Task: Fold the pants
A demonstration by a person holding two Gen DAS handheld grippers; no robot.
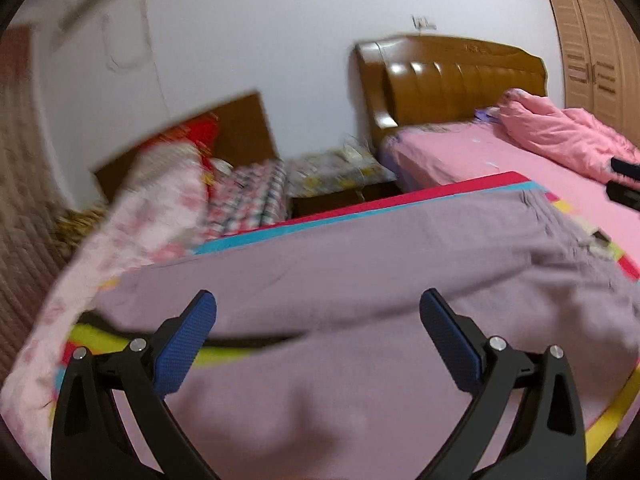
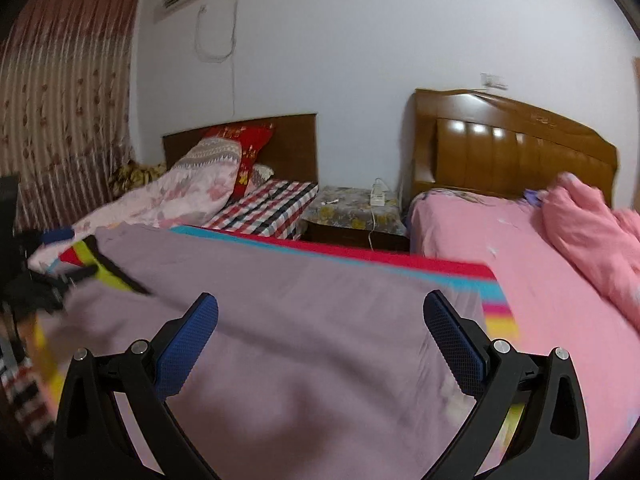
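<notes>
Mauve pants [image 1: 360,264] lie spread flat on a colourful mat [image 1: 460,186] on the bed; they also show in the right wrist view [image 2: 300,300]. My left gripper [image 1: 318,308] is open and empty, hovering just above the pants, its blue pads [image 1: 184,344] wide apart. My right gripper [image 2: 320,312] is open and empty above the pants too. The right gripper's dark tips show at the right edge of the left wrist view [image 1: 624,184]; the left gripper shows at the left edge of the right wrist view [image 2: 56,276].
A pink bed [image 2: 540,280] with a bunched pink quilt [image 2: 592,232] and wooden headboard [image 2: 512,140] lies to the right. A nightstand [image 2: 352,212] stands between it and a second bed with a floral quilt [image 2: 180,196]. Curtains [image 2: 60,100] hang at left.
</notes>
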